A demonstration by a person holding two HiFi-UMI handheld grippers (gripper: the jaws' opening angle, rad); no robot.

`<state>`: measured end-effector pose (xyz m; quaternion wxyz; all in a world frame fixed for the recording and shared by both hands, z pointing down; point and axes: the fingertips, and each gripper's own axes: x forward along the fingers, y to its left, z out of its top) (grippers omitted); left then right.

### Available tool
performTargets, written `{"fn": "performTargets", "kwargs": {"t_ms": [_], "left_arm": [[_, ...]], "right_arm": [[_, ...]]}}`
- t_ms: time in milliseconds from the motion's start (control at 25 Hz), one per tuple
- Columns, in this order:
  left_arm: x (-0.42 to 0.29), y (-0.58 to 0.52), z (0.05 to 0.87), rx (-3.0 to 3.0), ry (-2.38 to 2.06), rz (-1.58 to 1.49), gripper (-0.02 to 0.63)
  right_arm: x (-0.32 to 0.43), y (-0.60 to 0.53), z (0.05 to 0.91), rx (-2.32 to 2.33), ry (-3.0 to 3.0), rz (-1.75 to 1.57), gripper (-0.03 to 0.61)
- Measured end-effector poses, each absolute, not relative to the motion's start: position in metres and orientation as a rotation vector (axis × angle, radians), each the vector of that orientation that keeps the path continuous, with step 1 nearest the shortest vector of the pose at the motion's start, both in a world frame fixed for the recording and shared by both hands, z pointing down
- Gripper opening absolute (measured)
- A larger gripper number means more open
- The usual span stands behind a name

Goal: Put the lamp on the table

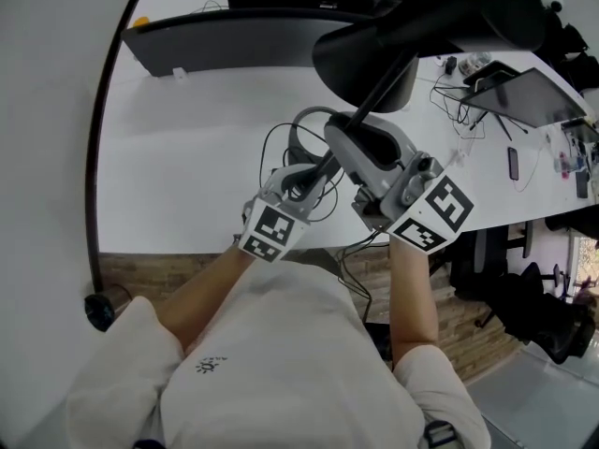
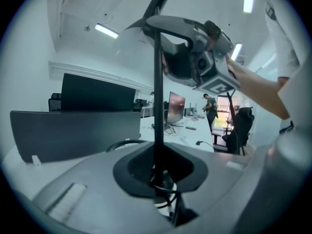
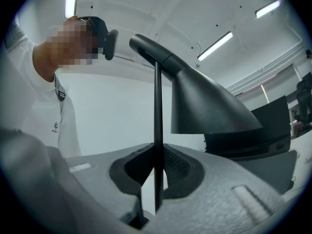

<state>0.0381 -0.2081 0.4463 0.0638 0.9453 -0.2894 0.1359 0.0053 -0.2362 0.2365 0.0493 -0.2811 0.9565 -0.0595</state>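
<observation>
A black lamp hangs above the white table (image 1: 197,157), carried by both grippers on its thin stem (image 1: 379,96). Its cone shade (image 1: 370,59) is at the top in the head view and fills the right of the right gripper view (image 3: 207,106). My left gripper (image 1: 304,183) is shut on the low part of the stem (image 2: 158,106), near the table's front edge. My right gripper (image 1: 346,137) is shut on the stem (image 3: 157,130) higher up, just below the shade. From the left gripper view (image 2: 158,182) the right gripper (image 2: 207,65) shows above. The lamp's foot is hidden.
A dark curved monitor (image 1: 234,40) stands at the back of the table. Black cables (image 1: 281,148) loop on the table under the grippers and hang over the front edge. A tablet (image 1: 529,92) and small gadgets lie at the right. An office chair (image 1: 552,325) stands on the floor.
</observation>
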Motion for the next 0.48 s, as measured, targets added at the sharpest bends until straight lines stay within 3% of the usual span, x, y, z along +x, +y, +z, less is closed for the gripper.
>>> {"fn": "performTargets", "kwargs": {"t_ms": [480], "left_arm": [[0.041, -0.234, 0.455, 2.856, -0.873, 0.422, 0.046]], "right_arm": [[0.008, -0.262, 0.245, -0.854, 2.931, -0.183, 0.037]]}}
